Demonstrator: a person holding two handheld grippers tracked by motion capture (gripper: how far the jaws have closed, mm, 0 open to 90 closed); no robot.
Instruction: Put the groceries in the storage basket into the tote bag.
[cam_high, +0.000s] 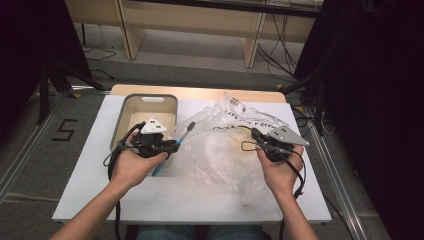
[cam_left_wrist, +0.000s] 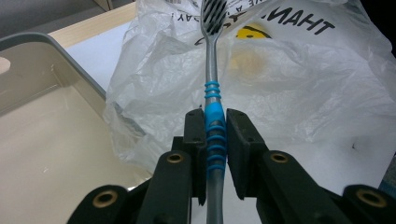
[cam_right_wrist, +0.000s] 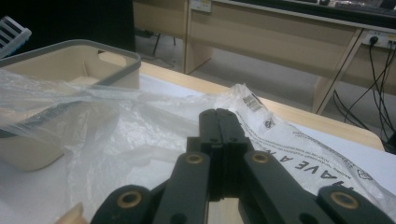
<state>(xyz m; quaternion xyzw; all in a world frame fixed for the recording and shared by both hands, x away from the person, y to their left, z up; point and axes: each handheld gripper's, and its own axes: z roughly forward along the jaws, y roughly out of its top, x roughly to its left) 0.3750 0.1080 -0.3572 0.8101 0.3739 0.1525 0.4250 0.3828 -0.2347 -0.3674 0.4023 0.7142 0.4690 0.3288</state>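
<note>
Evidently the toothbrush (cam_left_wrist: 214, 122) had come out of the plastic bag (cam_high: 230, 145) and was bound for the grey-rimmed bin (cam_high: 150, 101) at the far left of the worktop (cam_high: 200, 205). The left gripper (cam_high: 172, 145) had its jaws pinched on the blue ribbed part of the handle, so the brush head pointed up and away towards the bag while the tail of the handle stuck out below the hand. In the high view the brush sat just at the bin's near right corner, over the worktop rather than over the bin.

The right gripper (cam_high: 257, 136) had its jaws fully together; they appeared to pinch a fold of the bag film, though I could not tell that for certain. The bag lay crumpled in the middle, its far edge touching the bin's right wall.

To do this step well, I judged the left hand should carry the brush sideways until the whole length was over the bin's opening, tip it closer to level, lower it inside the walls, and only then ease the jaws apart. Letting go too early risked the long handle catching the rim and tipping out. The right hand would do best to hold the bag back from the bin.
</note>
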